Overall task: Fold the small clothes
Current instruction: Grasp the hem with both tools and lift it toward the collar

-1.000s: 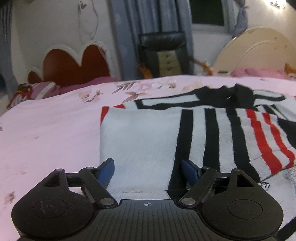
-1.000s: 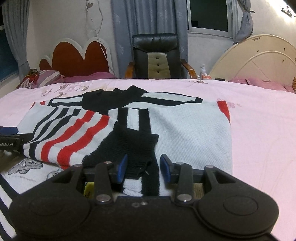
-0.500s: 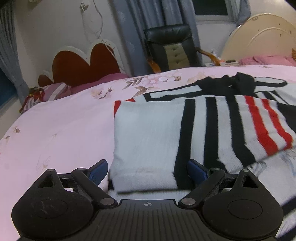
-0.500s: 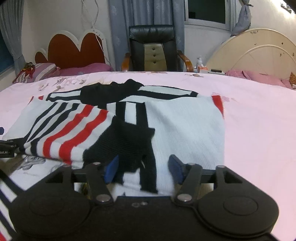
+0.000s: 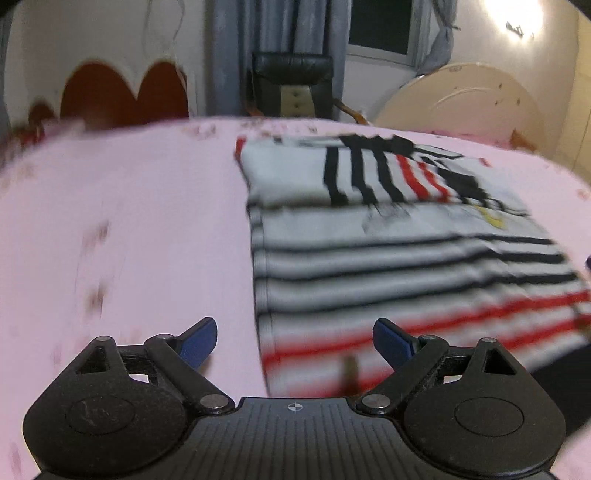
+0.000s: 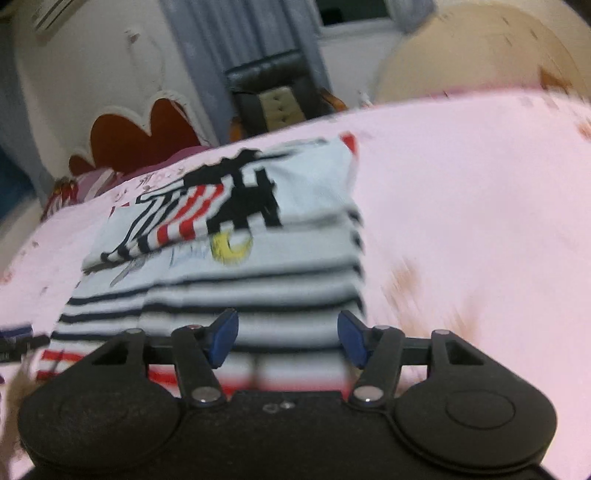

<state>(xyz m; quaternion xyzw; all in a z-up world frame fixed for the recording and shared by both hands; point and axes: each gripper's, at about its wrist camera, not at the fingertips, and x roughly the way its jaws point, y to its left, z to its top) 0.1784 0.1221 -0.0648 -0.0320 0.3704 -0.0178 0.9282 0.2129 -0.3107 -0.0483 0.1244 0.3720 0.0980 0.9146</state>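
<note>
A bed under a pink floral sheet carries a striped T-shirt spread flat just ahead of the tongs, with a folded striped sweater lying beyond it, overlapping the T-shirt's far end.

A wide bed with a pink floral sheet fills the foreground. Behind it stands a white wall with a red, scalloped headboard. Grey curtains hang beside a dark window, with a black leather armchair in front. A cream arched headboard stands at the right, under a bright lamp.
</note>
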